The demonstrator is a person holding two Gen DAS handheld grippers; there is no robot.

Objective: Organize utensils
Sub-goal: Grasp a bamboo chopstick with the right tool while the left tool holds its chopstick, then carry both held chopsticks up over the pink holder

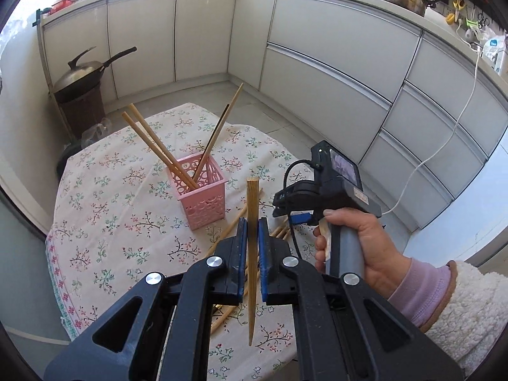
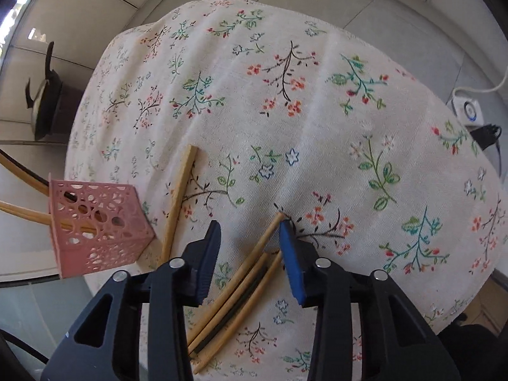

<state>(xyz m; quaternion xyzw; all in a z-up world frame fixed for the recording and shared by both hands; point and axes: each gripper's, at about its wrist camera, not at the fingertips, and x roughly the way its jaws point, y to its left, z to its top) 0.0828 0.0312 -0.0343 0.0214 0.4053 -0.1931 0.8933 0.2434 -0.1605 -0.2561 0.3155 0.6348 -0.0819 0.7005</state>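
My left gripper (image 1: 252, 229) is shut on a bamboo chopstick (image 1: 252, 209), held nearly upright above the table, just right of the pink perforated basket (image 1: 203, 198). The basket holds several chopsticks (image 1: 158, 147) that lean out of it. My right gripper (image 2: 249, 231) is open, low over a bundle of loose chopsticks (image 2: 241, 285) lying on the floral tablecloth (image 2: 317, 111). One more chopstick (image 2: 179, 197) lies beside the basket (image 2: 98, 225) in the right wrist view. The right gripper's body (image 1: 330, 184) shows in the left wrist view, held by a hand.
The small table (image 1: 104, 190) stands in a kitchen with white cabinets (image 1: 333, 57) behind. A wok on a dark stand (image 1: 81, 79) is at the far left. A white cable (image 1: 444, 146) runs down the cabinets at the right. A power strip (image 2: 466, 111) lies on the floor.
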